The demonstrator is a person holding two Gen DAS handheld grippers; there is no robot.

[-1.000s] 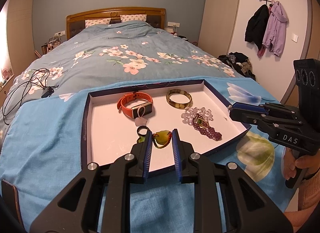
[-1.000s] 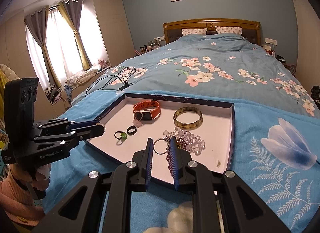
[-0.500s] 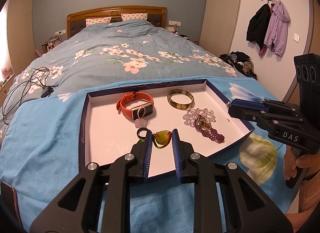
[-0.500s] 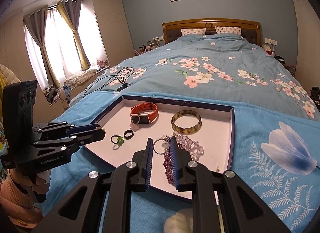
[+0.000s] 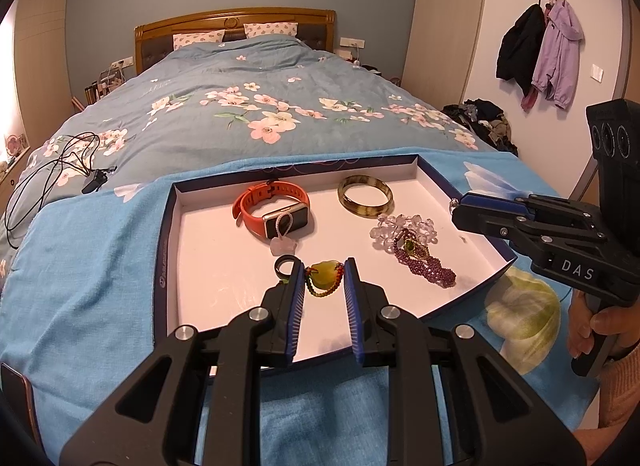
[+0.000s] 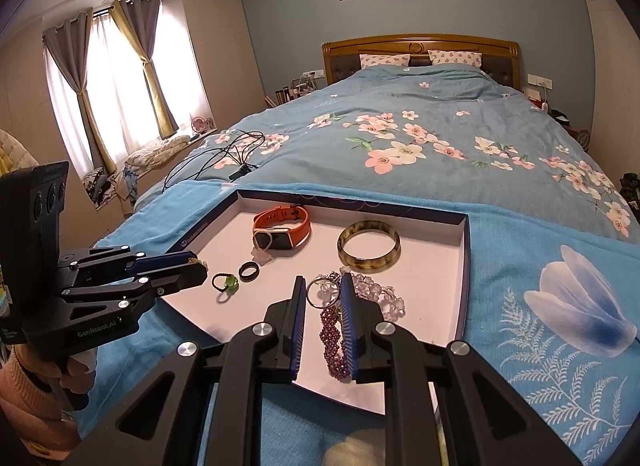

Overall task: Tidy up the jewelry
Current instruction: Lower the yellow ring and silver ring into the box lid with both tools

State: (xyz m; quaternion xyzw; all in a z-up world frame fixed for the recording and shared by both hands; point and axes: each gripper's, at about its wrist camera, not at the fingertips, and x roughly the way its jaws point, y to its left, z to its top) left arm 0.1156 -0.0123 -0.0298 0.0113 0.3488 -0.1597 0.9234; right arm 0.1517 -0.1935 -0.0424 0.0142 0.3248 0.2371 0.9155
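A shallow box lid (image 5: 166, 250) (image 6: 464, 262) with a white floor lies on the bed and holds jewelry: an orange watch (image 5: 272, 205) (image 6: 282, 227), a tortoiseshell bangle (image 5: 365, 195) (image 6: 368, 248), clear beads with a purple bead bracelet (image 5: 424, 262) (image 6: 334, 340), a black ring (image 5: 285, 264) (image 6: 249, 269) and a green-stone beaded ring (image 5: 325, 276) (image 6: 226, 284). My left gripper (image 5: 322, 266) hangs open over the lid's near edge, the green-stone ring between its tips. My right gripper (image 6: 323, 284) is open over the near right part, framing a silver ring (image 6: 323, 293) and the purple bracelet.
A light blue towel (image 5: 92, 266) lies under the lid on the flowered duvet (image 6: 420, 133). A black cable and charger (image 5: 68, 169) lie to the left on the bed. Coats (image 5: 540, 53) hang on the right wall. Curtained windows (image 6: 112, 77) are at the left.
Both grippers have drawn back slightly from the lid and stayed open. The jewelry has not moved.
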